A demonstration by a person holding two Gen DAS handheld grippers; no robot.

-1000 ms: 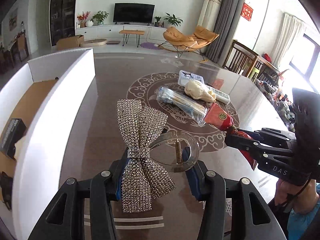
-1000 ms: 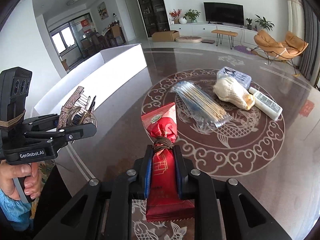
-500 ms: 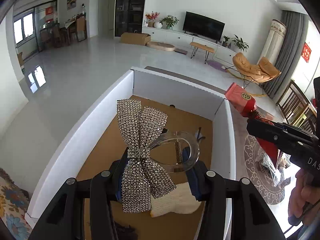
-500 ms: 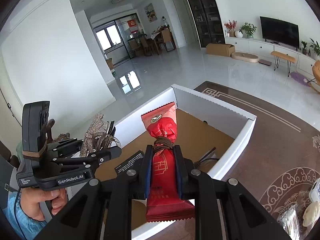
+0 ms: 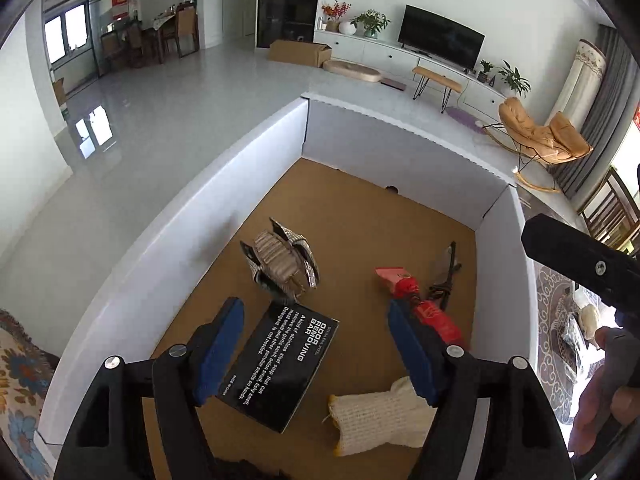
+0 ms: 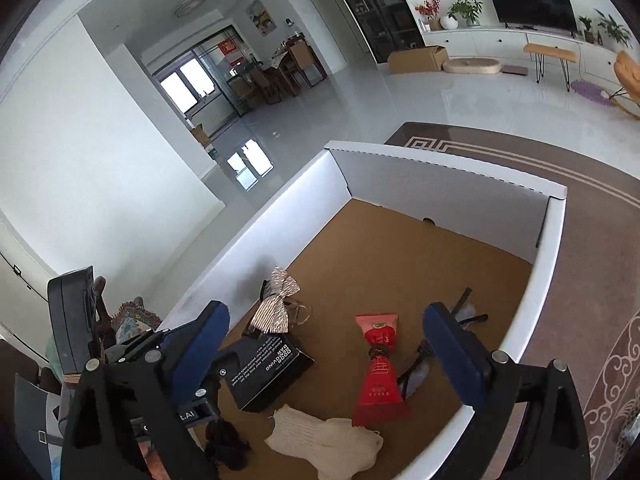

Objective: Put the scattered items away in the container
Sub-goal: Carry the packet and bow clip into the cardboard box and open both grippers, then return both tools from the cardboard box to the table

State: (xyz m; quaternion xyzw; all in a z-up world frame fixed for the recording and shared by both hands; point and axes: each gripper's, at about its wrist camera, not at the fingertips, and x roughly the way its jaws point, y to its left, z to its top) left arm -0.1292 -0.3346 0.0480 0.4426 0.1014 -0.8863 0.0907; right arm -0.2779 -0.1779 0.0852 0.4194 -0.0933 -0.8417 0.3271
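The white cardboard box with a brown floor is below both grippers; it also shows in the right wrist view. The sparkly bow hair clip lies on the box floor, also in the right wrist view. The red snack packet lies beside it, also in the left wrist view. My left gripper is open and empty above the box. My right gripper is open and empty above the box.
In the box lie a black "odor removing bar" carton, a cream knitted piece, dark glasses and a dark fuzzy item. More items lie on the patterned table at right.
Both grippers opened over the box. The bow hair clip and the red packet dropped out and now lie on the box floor.
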